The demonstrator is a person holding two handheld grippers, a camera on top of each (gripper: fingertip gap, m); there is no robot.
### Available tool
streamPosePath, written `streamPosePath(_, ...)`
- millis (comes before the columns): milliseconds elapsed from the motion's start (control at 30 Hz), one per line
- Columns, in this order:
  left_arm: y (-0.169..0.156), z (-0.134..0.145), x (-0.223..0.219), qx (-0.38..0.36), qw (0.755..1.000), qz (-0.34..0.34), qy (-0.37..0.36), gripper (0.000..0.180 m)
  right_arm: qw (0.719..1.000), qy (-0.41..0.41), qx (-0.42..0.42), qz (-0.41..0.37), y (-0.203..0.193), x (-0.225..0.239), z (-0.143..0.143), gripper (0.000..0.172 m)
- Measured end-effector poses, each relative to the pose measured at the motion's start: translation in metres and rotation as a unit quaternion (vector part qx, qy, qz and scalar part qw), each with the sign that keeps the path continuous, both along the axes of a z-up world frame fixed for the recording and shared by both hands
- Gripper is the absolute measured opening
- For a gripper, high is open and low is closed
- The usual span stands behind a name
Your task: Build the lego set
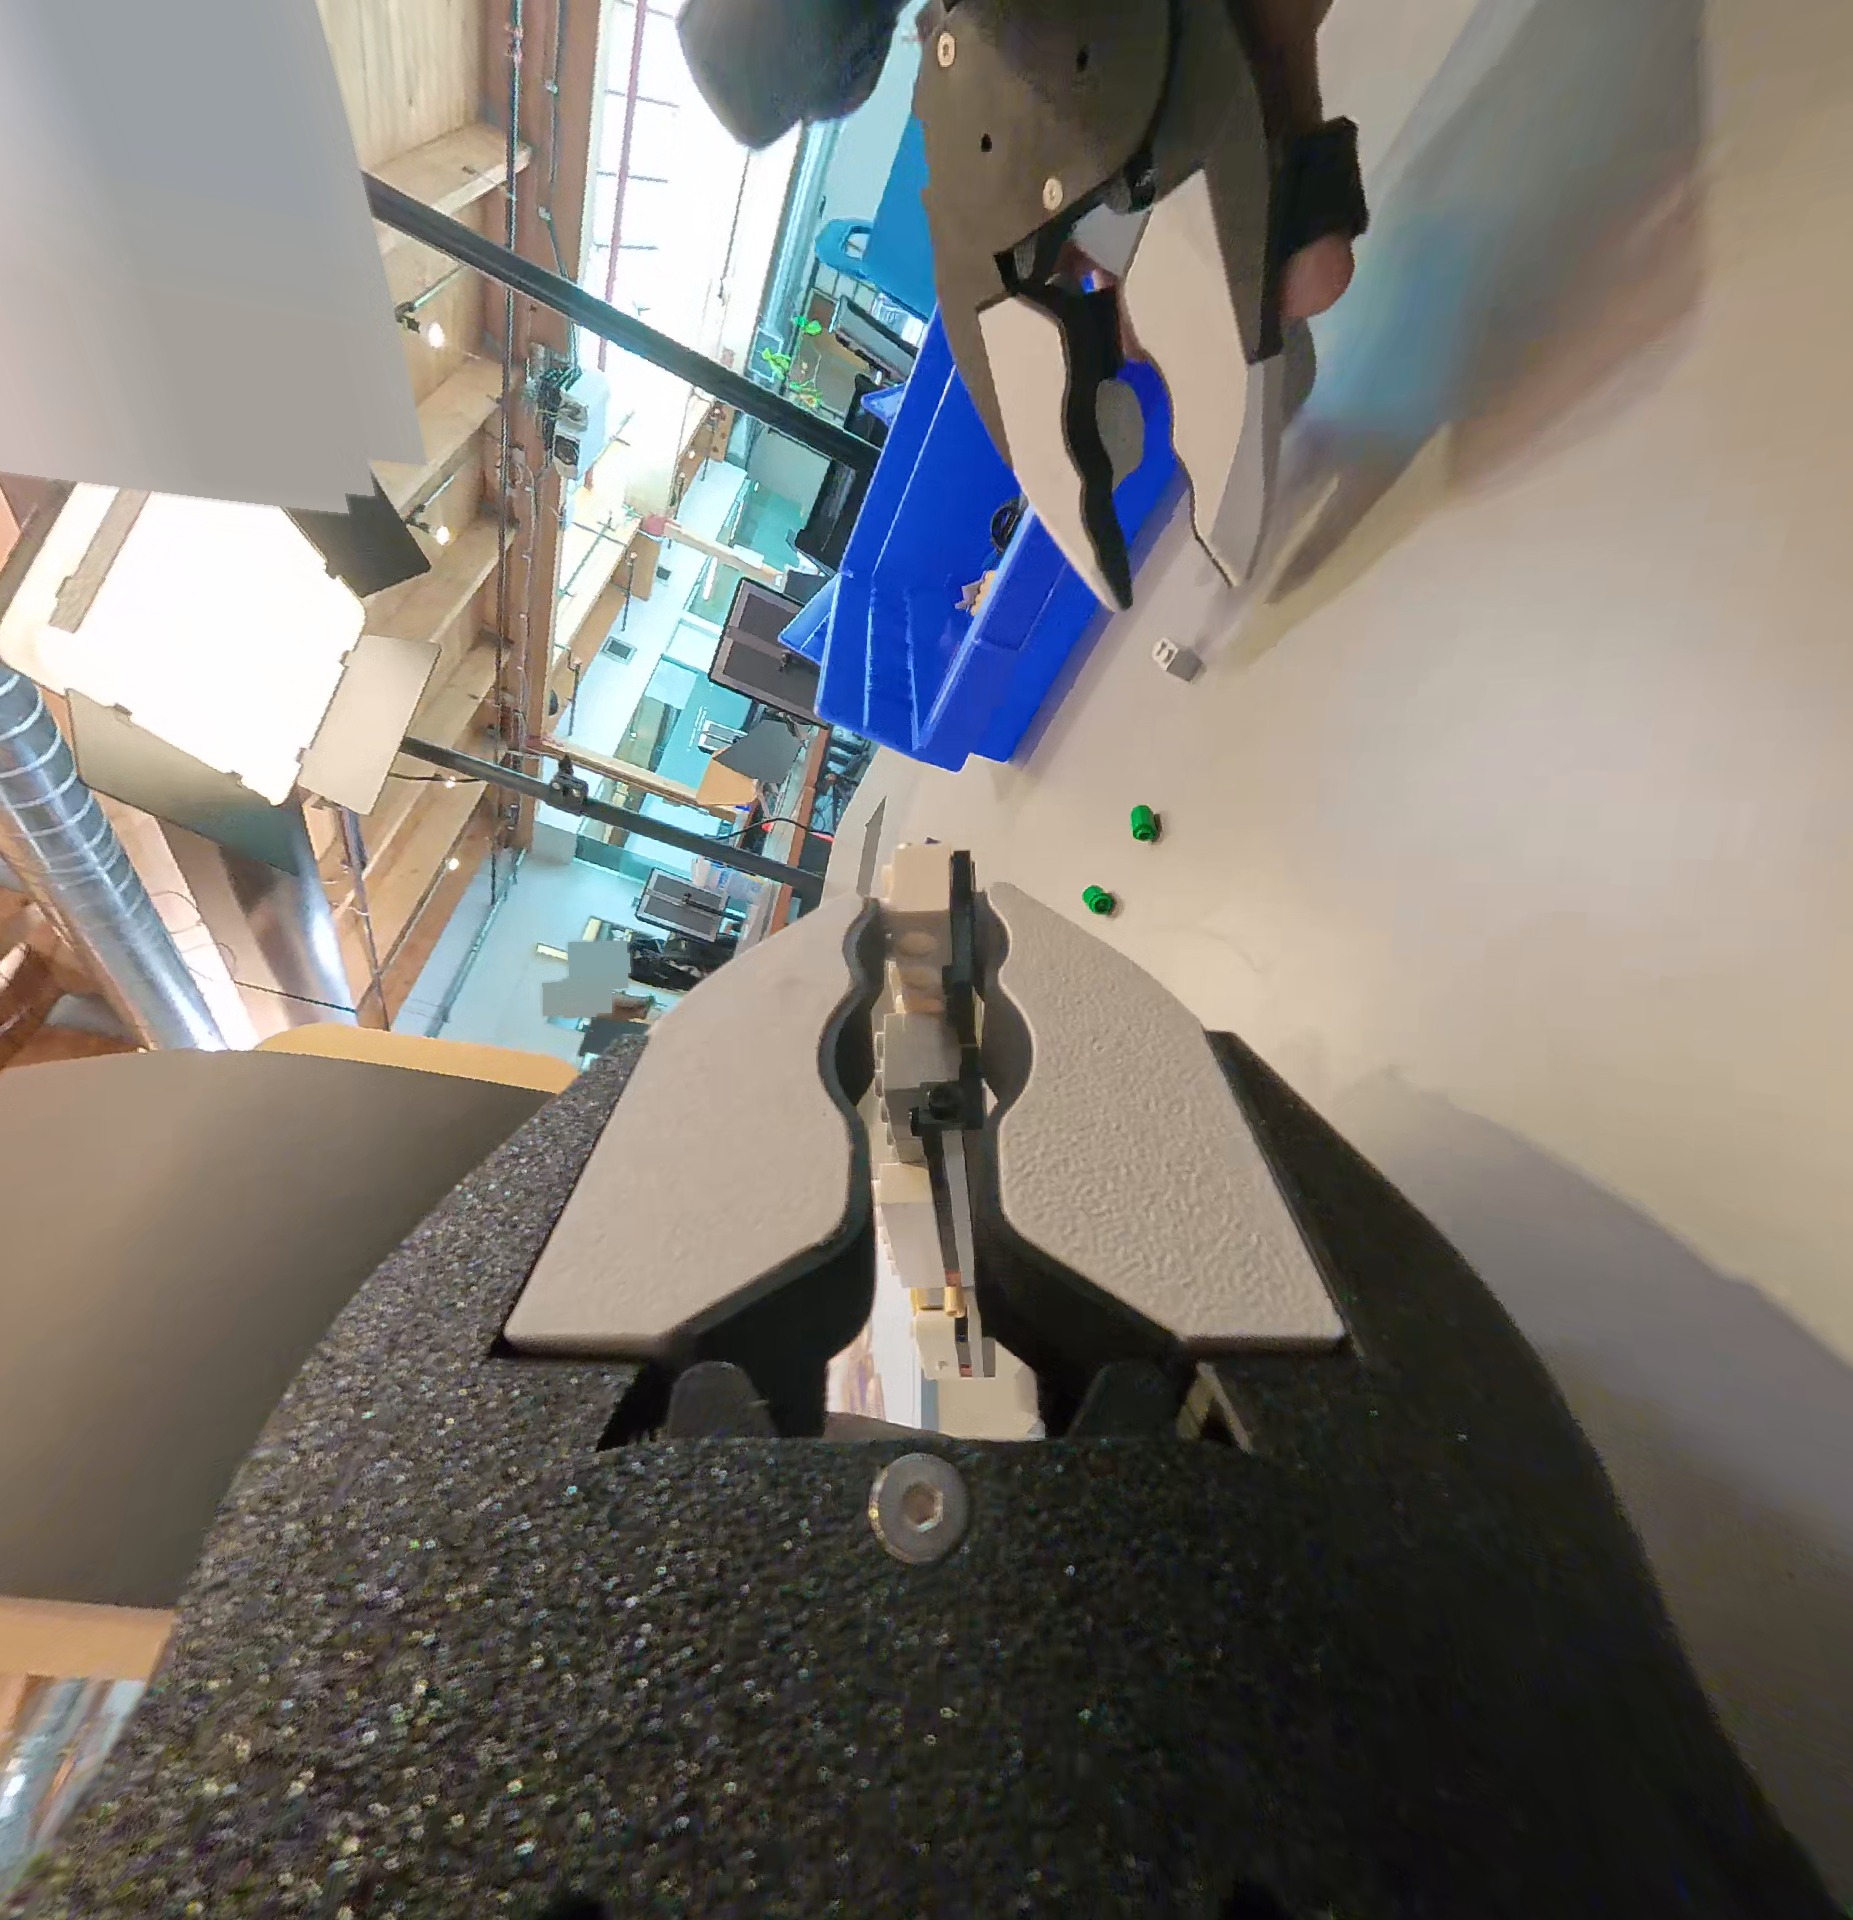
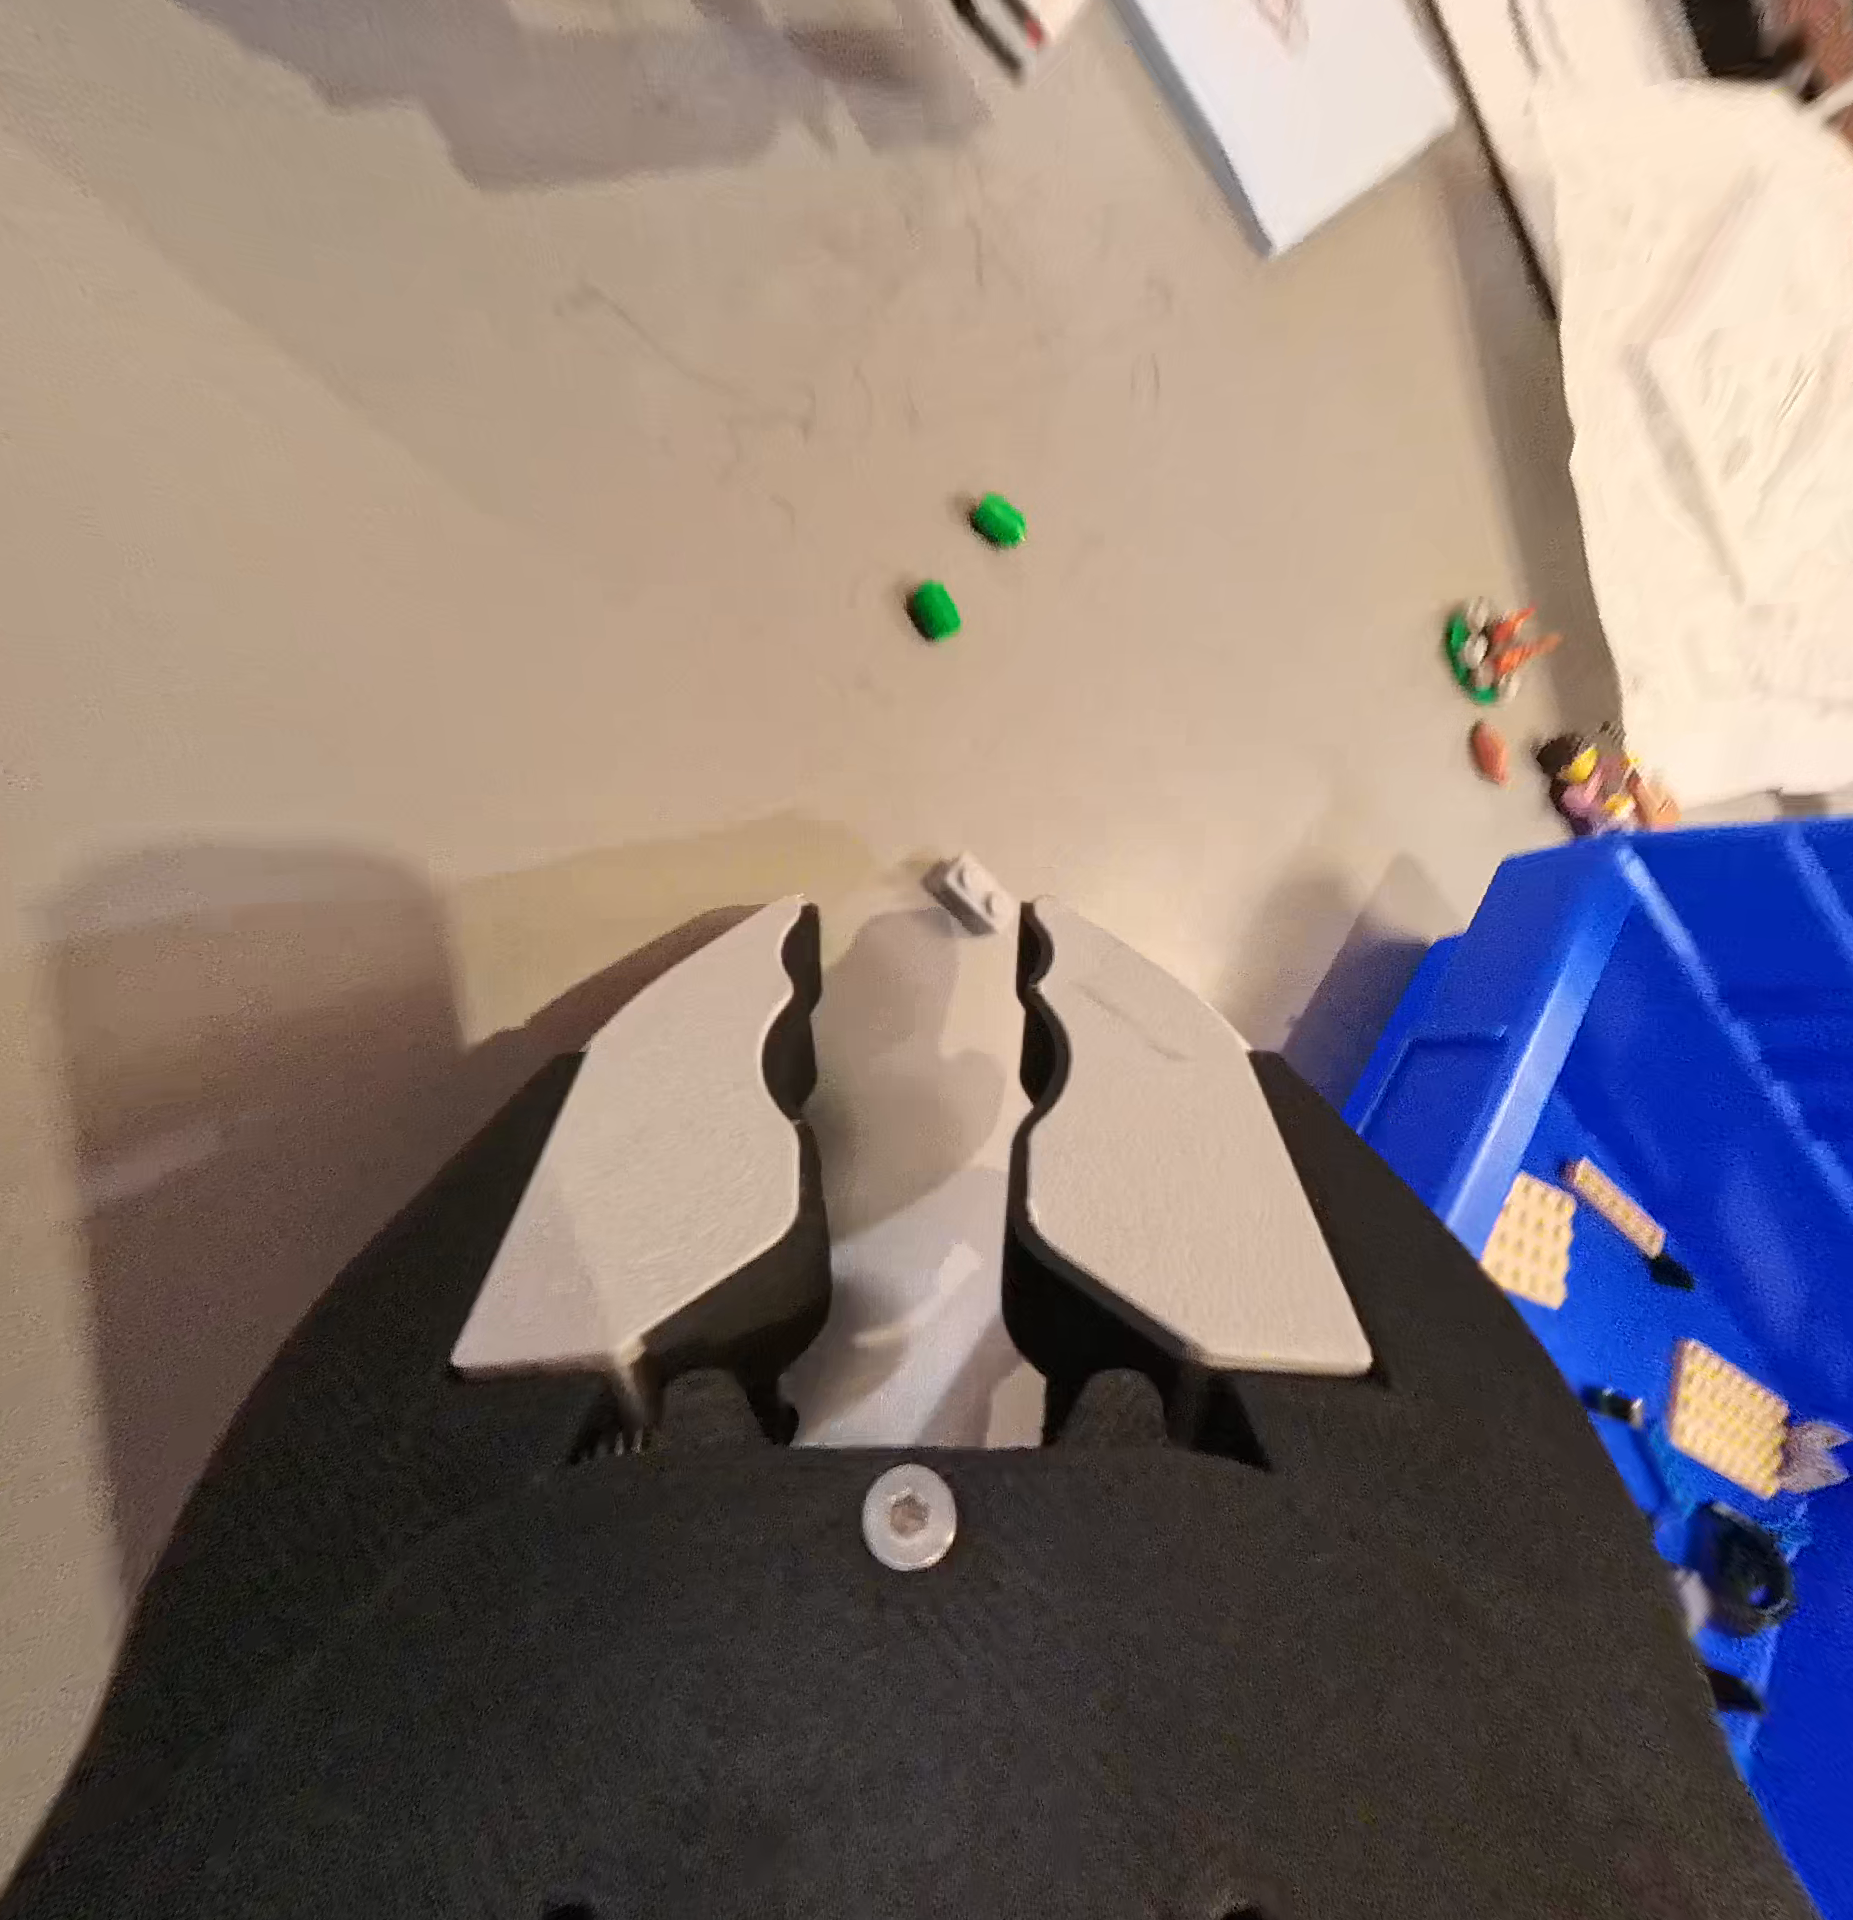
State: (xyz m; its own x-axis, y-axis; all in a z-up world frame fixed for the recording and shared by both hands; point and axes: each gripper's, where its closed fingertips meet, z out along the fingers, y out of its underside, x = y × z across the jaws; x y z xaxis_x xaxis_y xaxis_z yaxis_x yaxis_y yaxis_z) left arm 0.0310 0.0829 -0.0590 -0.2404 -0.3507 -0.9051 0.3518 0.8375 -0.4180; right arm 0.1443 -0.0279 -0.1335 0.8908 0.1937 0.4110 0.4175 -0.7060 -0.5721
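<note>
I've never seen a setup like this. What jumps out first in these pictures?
Probably the bright blue bin at the table's edge, with tan studded plates lying inside. Next, the left gripper clamps a small brick assembly of white, grey and black pieces between its fingers. The right gripper is open just above the pale table, a small grey plate at its tips, with two green pegs beyond.

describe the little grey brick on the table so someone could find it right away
Start at the blue bin on the beige table. Beside it lies the grey plate, just ahead of the open right tool, untouched. Flat and two-studded, unlike the round green studs farther off.
</note>
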Motion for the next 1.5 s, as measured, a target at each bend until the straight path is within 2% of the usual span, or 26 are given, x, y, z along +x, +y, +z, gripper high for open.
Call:
streamPosePath(233, 0.002, -0.009, 0.002, 0.072, 0.997, 0.025, -0.015, 0.015, 0.998, 0.016, -0.033, -0.052, -0.005, 0.023, -0.012, 0.023)
streamPosePath(467, 0.002, -0.013, 0.003, 0.086, 0.996, 0.023, -0.014, 0.016, 0.996, 0.029, -0.038, -0.077, 0.003, 0.028, -0.014, 0.020)
streamPosePath(700, -0.002, -0.012, 0.002, 0.106, 0.994, 0.022, -0.026, 0.016, 0.998, 0.032, -0.033, -0.052, 0.017, 0.018, -0.016, 0.011)
streamPosePath(1000, -0.006, -0.008, 0.002, 0.099, 0.994, 0.018, -0.038, 0.016, 0.998, 0.049, -0.028, -0.032, 0.026, 0.013, -0.014, 0.019)
streamPosePath(1233, -0.005, -0.004, 0.003, 0.084, 0.995, 0.020, -0.044, 0.016, 0.998, 0.052, -0.035, -0.017, 0.028, 0.010, -0.016, 0.010)
streamPosePath(1367, -0.004, -0.005, 0.003, 0.084, 0.995, 0.020, -0.046, 0.016, 0.998, 0.062, -0.010, 0.012, 0.035, 0.000, 0.002, 0.009)
streamPosePath(1500, -0.005, -0.001, 0.003, 0.076, 0.996, 0.020, -0.052, 0.016, 0.991, 0.068, 0.048, 0.104, 0.056, -0.035, 0.043, 0.009)
